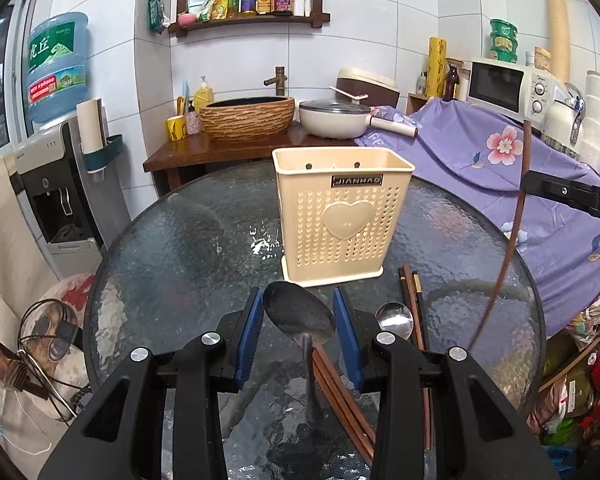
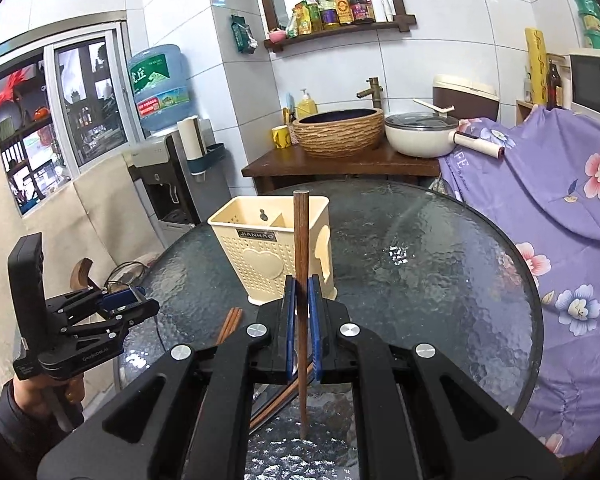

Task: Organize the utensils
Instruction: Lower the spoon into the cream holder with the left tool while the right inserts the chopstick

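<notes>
the cream utensil holder (image 1: 342, 216) carries a small dark plate reading "jianhao". the blue water jug (image 1: 58, 66) has a green label with the characters "虎丘". the purple flowered cloth (image 2: 540, 184) shows the letters "fe" near its edge. the left gripper (image 2: 122, 298) body reads what looks like "genrobot.ai".

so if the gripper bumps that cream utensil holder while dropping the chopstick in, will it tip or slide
The cream utensil holder is probably light: thin perforated plastic, apparently empty. Tall on a narrow base, it may tip if nudged near the rim. On the smooth-looking glass table, a low bump would likelier slide it.
</notes>
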Action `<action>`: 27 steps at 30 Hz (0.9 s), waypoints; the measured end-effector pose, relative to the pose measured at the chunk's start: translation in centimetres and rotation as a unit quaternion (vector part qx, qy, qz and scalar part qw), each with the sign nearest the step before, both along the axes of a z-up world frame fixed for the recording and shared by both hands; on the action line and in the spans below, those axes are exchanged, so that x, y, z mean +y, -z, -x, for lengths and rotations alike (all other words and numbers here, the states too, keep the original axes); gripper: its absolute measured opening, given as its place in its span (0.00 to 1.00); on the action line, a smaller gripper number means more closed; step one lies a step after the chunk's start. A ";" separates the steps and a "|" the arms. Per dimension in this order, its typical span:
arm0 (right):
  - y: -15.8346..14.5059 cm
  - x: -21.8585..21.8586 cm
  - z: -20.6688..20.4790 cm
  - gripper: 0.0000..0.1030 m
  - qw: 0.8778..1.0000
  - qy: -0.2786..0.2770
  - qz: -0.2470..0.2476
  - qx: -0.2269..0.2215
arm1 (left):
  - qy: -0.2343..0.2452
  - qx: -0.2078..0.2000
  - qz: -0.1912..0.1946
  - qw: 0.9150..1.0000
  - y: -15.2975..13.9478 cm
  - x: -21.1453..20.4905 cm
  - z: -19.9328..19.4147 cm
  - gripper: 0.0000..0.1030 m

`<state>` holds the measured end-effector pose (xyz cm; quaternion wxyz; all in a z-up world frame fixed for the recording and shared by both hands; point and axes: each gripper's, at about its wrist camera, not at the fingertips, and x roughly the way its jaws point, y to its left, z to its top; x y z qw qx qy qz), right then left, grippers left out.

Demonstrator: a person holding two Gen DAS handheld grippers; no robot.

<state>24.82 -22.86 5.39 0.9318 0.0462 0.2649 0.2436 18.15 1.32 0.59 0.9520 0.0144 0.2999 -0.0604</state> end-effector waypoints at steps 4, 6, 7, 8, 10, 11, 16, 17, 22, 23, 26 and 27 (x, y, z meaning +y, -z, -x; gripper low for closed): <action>-1.0 0.0 0.2 0.07 1.000 -0.011 -0.009 -0.005 | 0.004 -0.009 0.003 1.000 -0.9 0.0 0.2 0.34; -1.7 0.2 0.3 0.07 1.000 -0.016 -0.011 -0.009 | 0.007 -0.015 0.003 1.000 -1.4 -0.1 0.2 0.33; -1.8 0.2 0.3 0.07 1.000 -0.016 -0.008 -0.012 | 0.008 -0.018 0.001 1.000 -1.5 -0.2 0.3 0.33; -2.1 0.4 0.2 0.07 1.000 -0.018 -0.006 -0.014 | 0.009 -0.020 -0.001 1.000 -1.8 -0.2 0.2 0.33; -2.6 0.6 0.2 0.07 1.000 -0.022 -0.007 -0.018 | 0.011 -0.026 0.000 1.000 -2.3 -0.3 0.2 0.33; -3.0 0.8 0.2 0.07 0.999 -0.024 -0.008 -0.021 | 0.013 -0.030 0.003 0.999 -2.7 -0.2 0.1 0.33; -6.0 1.5 -0.4 0.07 0.998 -0.036 -0.015 -0.050 | 0.020 -0.059 0.010 0.998 -5.6 -0.6 -0.4 0.33; -6.9 1.6 -0.6 0.07 0.997 -0.039 -0.021 -0.056 | 0.021 -0.067 0.010 0.997 -6.3 -0.7 -0.7 0.33; -11.8 2.8 -2.5 0.07 0.994 -0.033 -0.033 -0.101 | 0.026 -0.107 0.031 0.993 -11.1 -1.3 -3.7 0.33; -12.7 3.1 -3.1 0.07 0.993 -0.032 -0.037 -0.108 | 0.026 -0.111 0.034 0.993 -11.6 -1.4 -4.1 0.33; -15.0 3.9 -5.2 0.07 0.991 -0.019 -0.041 -0.127 | 0.014 -0.134 0.031 0.990 -14.1 -1.6 -6.3 0.33; -15.5 4.2 -5.7 0.07 0.990 -0.012 -0.041 -0.138 | 0.010 -0.139 0.035 0.990 -14.7 -1.6 -7.1 0.33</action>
